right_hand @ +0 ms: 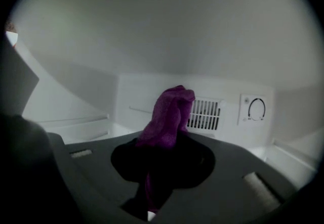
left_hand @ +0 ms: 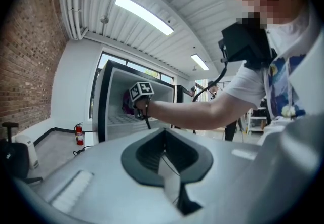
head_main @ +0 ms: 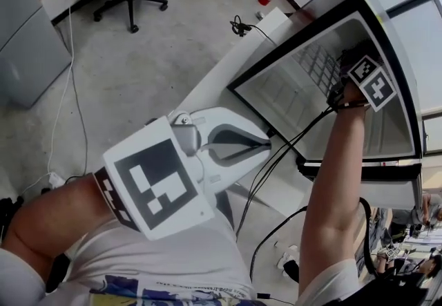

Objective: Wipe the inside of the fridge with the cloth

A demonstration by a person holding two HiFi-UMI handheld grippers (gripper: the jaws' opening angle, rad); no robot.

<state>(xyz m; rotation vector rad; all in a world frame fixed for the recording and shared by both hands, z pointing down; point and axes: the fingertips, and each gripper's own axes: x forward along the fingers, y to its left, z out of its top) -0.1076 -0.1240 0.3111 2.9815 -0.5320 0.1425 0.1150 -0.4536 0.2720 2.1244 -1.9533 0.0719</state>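
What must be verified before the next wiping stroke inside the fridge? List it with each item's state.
1. Cloth gripped: ok. The right hand-held gripper is shut on the purple cloth, which sticks out past its tips.
2. Gripper inside the fridge: ok. White inner walls surround it.
3. Cloth touching a wall: cannot tell. It shows in front of the back wall, and contact is unclear.
4. Vent grille and dial clear: ok. Both lie right of the cloth.
5. Left hand-held gripper out of the way: ok. It is shut, empty and outside the fridge.
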